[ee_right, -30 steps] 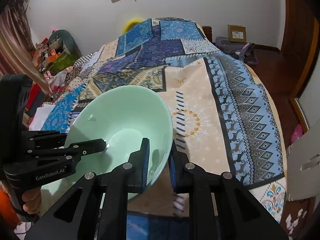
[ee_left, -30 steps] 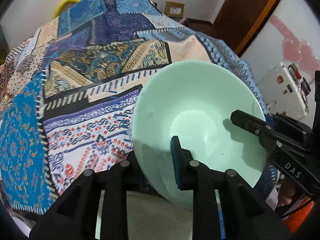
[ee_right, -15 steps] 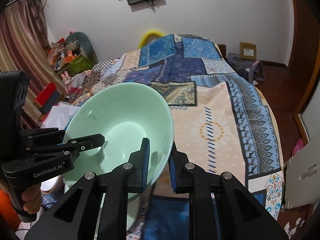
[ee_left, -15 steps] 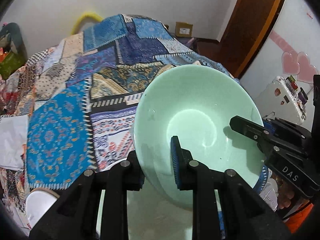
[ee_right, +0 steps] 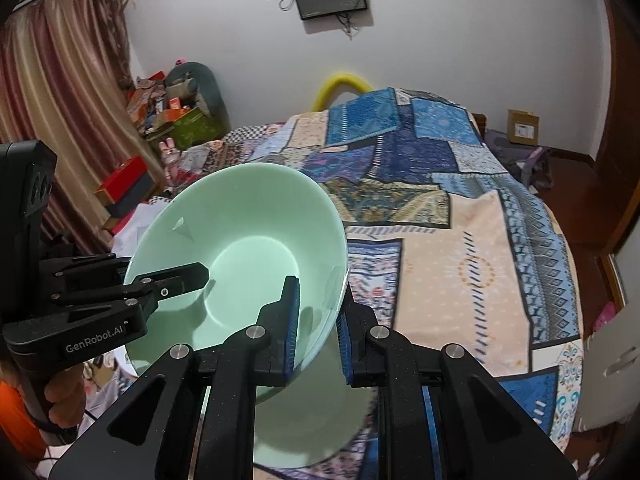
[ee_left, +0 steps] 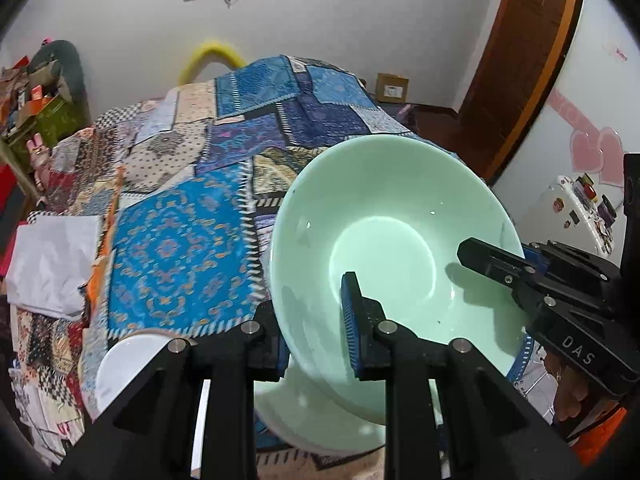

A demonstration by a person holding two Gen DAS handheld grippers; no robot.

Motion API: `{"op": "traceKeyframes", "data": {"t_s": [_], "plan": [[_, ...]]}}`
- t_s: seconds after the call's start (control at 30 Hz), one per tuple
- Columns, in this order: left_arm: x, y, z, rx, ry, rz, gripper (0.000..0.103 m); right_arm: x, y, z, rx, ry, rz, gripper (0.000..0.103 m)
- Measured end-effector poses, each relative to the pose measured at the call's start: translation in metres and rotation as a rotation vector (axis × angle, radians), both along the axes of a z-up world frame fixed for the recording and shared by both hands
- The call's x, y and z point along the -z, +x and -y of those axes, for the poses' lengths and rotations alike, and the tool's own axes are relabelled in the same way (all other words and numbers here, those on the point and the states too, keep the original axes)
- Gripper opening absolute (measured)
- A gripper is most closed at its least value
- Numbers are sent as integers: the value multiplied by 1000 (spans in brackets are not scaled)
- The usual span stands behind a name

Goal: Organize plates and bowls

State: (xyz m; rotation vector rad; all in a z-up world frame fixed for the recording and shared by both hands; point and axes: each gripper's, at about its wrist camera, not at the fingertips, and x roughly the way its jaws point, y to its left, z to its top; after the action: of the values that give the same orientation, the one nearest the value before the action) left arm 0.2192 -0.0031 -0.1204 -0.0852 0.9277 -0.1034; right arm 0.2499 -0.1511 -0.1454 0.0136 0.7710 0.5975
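A mint green bowl [ee_left: 384, 216] [ee_right: 248, 216] hangs tilted in the air over a quilt-covered bed. My left gripper [ee_left: 316, 316] is shut on its near-left rim, one blue pad inside the bowl and the other finger outside. My right gripper [ee_right: 320, 312] is shut on the opposite rim in the same way. Each gripper shows in the other's view: the right gripper [ee_left: 480, 256] reaches in from the right, the left gripper [ee_right: 196, 272] from the left. A second mint green dish [ee_left: 316, 420] [ee_right: 316, 428] lies below the held bowl, partly hidden by it.
A white bowl [ee_left: 124, 364] sits low at the left, beside the green dish. The patchwork quilt [ee_left: 172, 248] [ee_right: 480, 264] covers the bed ahead. White cloth [ee_left: 52, 264] lies at the bed's left edge. A cluttered corner [ee_right: 168, 108] and a wooden door [ee_left: 520, 60] flank the room.
Both grippers have risen and drawn back with the green bowl still held. The bed looks farther off, and the white bowl and the lower green dish have come into view.
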Motion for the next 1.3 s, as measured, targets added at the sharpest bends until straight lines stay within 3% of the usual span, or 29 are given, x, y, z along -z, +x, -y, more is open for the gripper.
{"op": "traceKeyframes", "data": {"t_s": [0.67,1.3], "plan": [[-6,-83,-99,-178,3,5,22,7,-38,-90,-184,13,-16,16],[48,-101,-157,-276,-30,-98,22,51,-45,-144,-273,-18,-137,16]]}}
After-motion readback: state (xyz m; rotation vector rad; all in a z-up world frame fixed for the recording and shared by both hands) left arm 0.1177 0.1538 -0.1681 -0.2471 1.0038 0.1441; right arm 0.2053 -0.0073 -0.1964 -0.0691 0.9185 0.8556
